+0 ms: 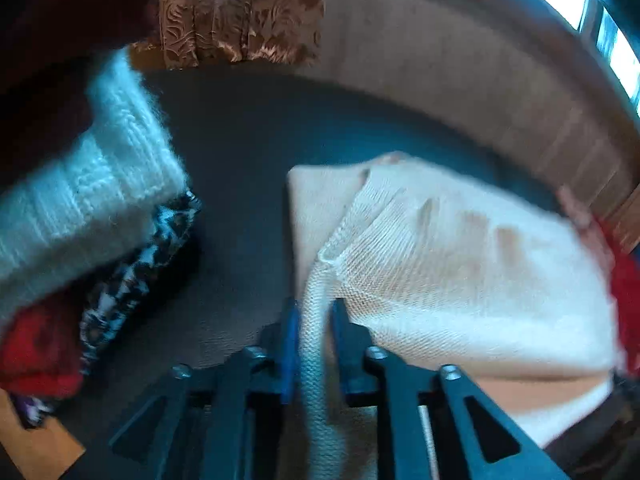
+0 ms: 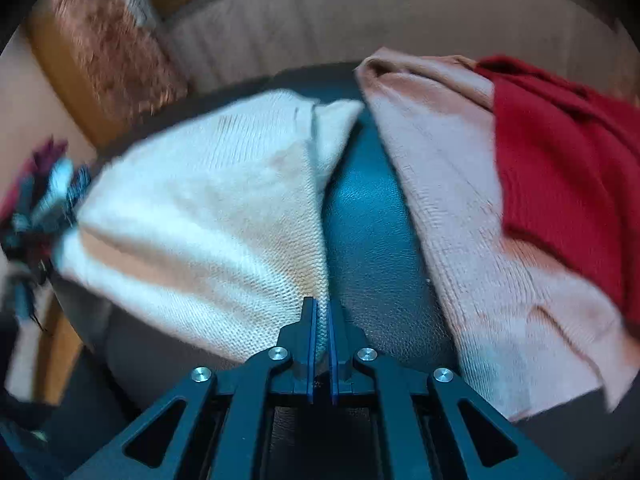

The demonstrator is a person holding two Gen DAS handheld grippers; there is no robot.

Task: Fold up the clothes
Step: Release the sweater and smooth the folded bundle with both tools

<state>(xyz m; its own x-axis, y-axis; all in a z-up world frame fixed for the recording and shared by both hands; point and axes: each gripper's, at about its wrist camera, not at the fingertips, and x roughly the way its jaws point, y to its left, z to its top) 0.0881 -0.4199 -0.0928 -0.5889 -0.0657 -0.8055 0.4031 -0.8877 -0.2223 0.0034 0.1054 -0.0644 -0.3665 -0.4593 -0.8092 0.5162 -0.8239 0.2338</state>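
A dark leather seat [image 2: 372, 240] fills the middle, a beige backrest [image 1: 460, 80] behind it. On it lies a cream knit [image 1: 460, 280], its edges pinched at both ends: the left gripper [image 1: 314, 312] clamps a rolled hem, the right gripper [image 2: 322, 312] a thin corner. A pink knit [image 2: 460, 200] and red garment [image 2: 560, 168] lie beside it.

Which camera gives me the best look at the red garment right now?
The right wrist view. There the red garment lies in full view at the right, draped over a pink knit. The left wrist view shows only a blurred red strip at its right edge, behind the cream sweater.
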